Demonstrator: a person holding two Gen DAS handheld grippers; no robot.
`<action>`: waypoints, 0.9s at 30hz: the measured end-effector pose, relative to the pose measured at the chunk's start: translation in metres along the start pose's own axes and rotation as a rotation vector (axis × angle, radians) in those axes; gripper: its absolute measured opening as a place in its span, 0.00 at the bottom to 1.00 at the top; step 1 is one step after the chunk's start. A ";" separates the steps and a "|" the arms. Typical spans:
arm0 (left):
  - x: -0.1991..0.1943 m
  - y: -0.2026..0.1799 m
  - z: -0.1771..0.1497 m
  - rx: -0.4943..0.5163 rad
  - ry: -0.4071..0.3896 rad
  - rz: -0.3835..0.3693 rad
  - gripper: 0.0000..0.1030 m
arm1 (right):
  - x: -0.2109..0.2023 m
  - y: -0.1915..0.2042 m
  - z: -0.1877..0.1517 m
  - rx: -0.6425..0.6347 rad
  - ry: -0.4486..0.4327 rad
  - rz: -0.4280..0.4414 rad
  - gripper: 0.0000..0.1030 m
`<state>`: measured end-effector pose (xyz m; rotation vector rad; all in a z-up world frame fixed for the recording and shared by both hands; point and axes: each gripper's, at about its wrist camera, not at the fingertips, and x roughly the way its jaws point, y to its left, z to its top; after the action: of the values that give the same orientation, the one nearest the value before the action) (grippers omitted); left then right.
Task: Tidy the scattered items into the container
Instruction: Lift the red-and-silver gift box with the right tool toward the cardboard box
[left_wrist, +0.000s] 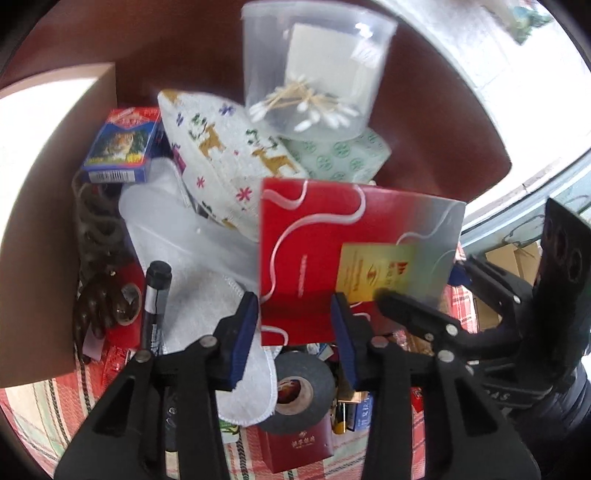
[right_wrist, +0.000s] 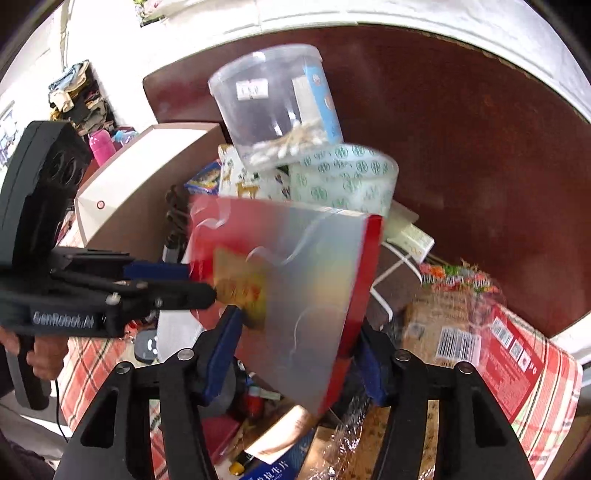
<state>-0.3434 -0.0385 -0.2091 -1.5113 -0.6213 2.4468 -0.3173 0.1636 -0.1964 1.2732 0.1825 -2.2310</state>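
Both grippers held the red gift box (left_wrist: 332, 240) above the full cardboard container (left_wrist: 44, 229): the left gripper (left_wrist: 295, 317) clamped its lower edge, the right gripper (right_wrist: 299, 347) clamped its side, near the cotton-swab tub (left_wrist: 314, 66).

Both views are taken from wrist fisheye cameras, aimed forward along each gripper's fingers and down into the clutter. The left wrist view is set very near the red folder (left_wrist: 354, 251), with its own fingers (left_wrist: 243, 332) framing the bottom edge; the box (left_wrist: 51, 229) is seen at left, and the right gripper (left_wrist: 417, 314) is seen entering from the right. The right wrist view is set equally close, angled from the other side; the left gripper (right_wrist: 199, 286) is seen entering from the left. Shared by both: folder, swab tub (right_wrist: 277, 107), patterned cloth (left_wrist: 229, 155), box wall, checked worktop cloth (left_wrist: 33, 413).
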 end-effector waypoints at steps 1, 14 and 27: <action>0.002 0.000 0.001 0.003 0.003 -0.004 0.42 | 0.001 -0.004 0.000 0.019 0.002 0.011 0.58; 0.019 -0.010 0.022 0.019 -0.023 -0.007 0.63 | 0.016 -0.019 0.007 0.034 -0.011 0.050 0.62; -0.031 0.026 -0.012 -0.081 -0.094 -0.011 0.59 | 0.004 -0.007 0.002 0.064 -0.014 0.038 0.64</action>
<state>-0.3171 -0.0701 -0.2002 -1.4241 -0.7532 2.5253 -0.3239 0.1675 -0.1997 1.2834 0.0821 -2.2291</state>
